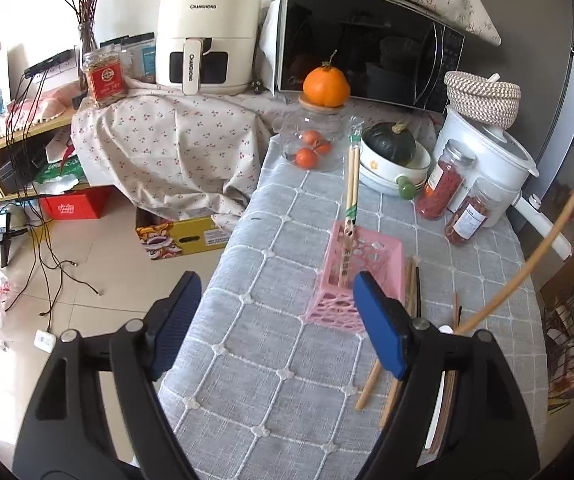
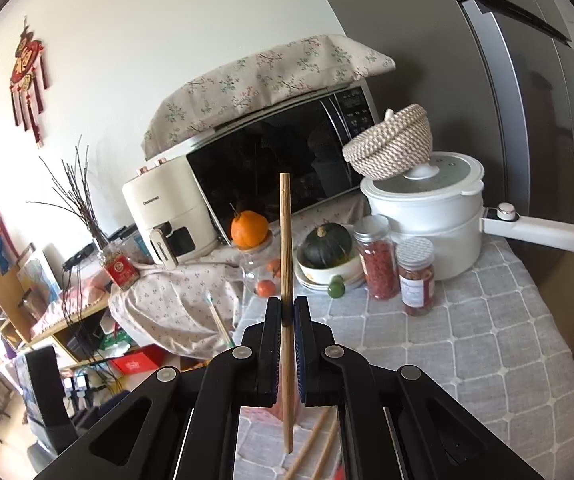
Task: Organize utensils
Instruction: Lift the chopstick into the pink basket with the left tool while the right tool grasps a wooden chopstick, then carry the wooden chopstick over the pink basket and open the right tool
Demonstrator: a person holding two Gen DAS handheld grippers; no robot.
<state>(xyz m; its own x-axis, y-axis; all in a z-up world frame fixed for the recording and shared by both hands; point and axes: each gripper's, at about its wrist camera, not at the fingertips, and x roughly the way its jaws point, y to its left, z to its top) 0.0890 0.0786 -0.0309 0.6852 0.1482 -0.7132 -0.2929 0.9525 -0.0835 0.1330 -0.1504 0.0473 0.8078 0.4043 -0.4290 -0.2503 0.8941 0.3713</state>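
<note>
A single bamboo chopstick [image 2: 286, 240] was held clamped between the closed jaws of the right hand-held gripper [image 2: 287, 314], roughly upright, its lower tip hanging above more loose chopsticks [image 2: 319, 446] lying on the desk [image 2: 487, 360]. The left hand-held gripper [image 1: 275, 320] hovered with its jaws apart and nothing between them, just before the pink basket [image 1: 361, 276], which stood on the grey checked cloth toward the near edge of the desk. 1 wrapped pair of chopsticks [image 1: 351, 184] was already standing in the basket, leaning toward the far edge.

The step in hand was judged to be the dropping of the held chopstick into the basket. It would best be done with the stick kept near vertical and its lower tip brought over the open top, clear of the rim and of the leaning pair, before the jaws were parted. The light basket could tip if struck sideways; steadying it with the free gripper was judged prudent.
</note>
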